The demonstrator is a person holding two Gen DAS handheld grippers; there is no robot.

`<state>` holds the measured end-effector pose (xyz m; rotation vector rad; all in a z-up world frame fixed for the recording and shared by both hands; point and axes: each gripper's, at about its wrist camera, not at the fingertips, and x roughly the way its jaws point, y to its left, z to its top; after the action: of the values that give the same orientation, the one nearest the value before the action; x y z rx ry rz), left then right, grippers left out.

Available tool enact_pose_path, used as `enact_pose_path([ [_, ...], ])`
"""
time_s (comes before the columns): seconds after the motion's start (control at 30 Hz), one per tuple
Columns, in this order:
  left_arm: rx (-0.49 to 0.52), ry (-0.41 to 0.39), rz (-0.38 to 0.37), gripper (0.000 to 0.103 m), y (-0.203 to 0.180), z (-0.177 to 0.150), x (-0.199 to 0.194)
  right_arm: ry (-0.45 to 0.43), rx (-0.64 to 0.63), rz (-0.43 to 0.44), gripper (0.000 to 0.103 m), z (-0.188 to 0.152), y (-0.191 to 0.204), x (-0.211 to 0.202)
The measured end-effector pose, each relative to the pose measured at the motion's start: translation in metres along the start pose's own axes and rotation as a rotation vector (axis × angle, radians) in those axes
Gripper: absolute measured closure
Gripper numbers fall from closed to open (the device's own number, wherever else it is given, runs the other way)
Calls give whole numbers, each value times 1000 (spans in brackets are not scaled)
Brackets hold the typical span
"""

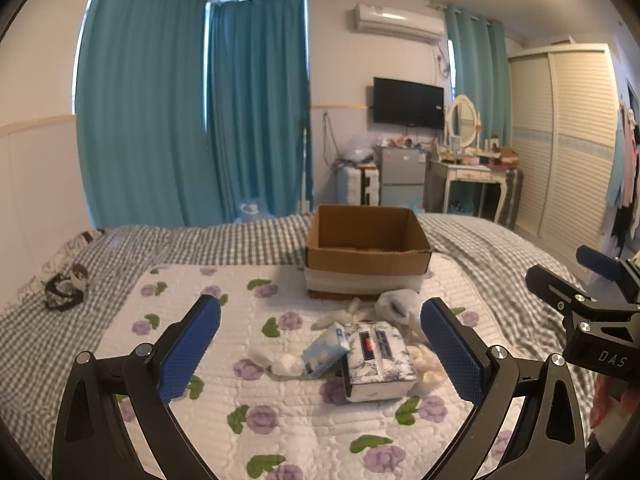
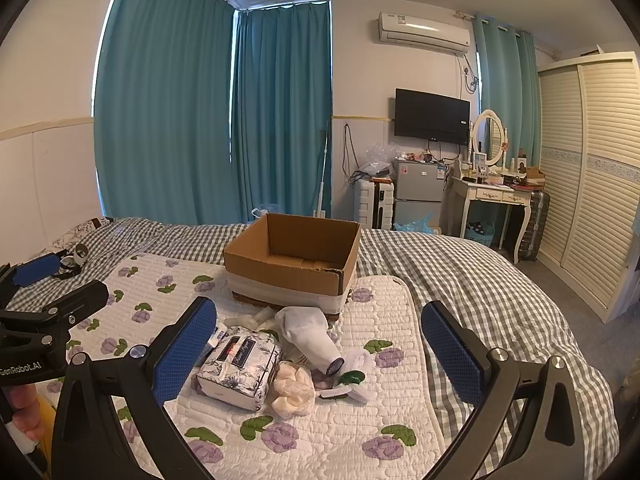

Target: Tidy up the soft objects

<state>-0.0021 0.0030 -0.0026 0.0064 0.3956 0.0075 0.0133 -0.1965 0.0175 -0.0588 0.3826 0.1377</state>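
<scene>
An open cardboard box (image 1: 366, 246) (image 2: 294, 258) sits on the bed, seemingly empty. In front of it lies a pile of soft things on a floral quilt (image 1: 280, 420): a floral tissue pack (image 1: 378, 360) (image 2: 240, 364), a light blue packet (image 1: 324, 350), white socks (image 2: 308, 332), a cream bundle (image 2: 292, 392) and small white pieces (image 1: 280, 362). My left gripper (image 1: 320, 352) is open and empty, hovering above the pile. My right gripper (image 2: 320, 352) is open and empty, also above the pile; it shows at the right edge of the left view (image 1: 580, 304).
The bed has a grey checked cover (image 2: 460, 280). A dark tangled item (image 1: 64, 288) lies at the bed's left side. Beyond the bed stand teal curtains (image 1: 192, 112), a small fridge (image 2: 418, 194), a dressing table (image 2: 492, 196) and a louvred wardrobe (image 2: 592, 168).
</scene>
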Motion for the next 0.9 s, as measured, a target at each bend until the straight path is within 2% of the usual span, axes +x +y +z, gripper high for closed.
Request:
enact_pose_path([
  [0.9, 11, 2, 3, 0, 0, 3, 0, 2, 0, 0, 0, 1, -1, 0],
])
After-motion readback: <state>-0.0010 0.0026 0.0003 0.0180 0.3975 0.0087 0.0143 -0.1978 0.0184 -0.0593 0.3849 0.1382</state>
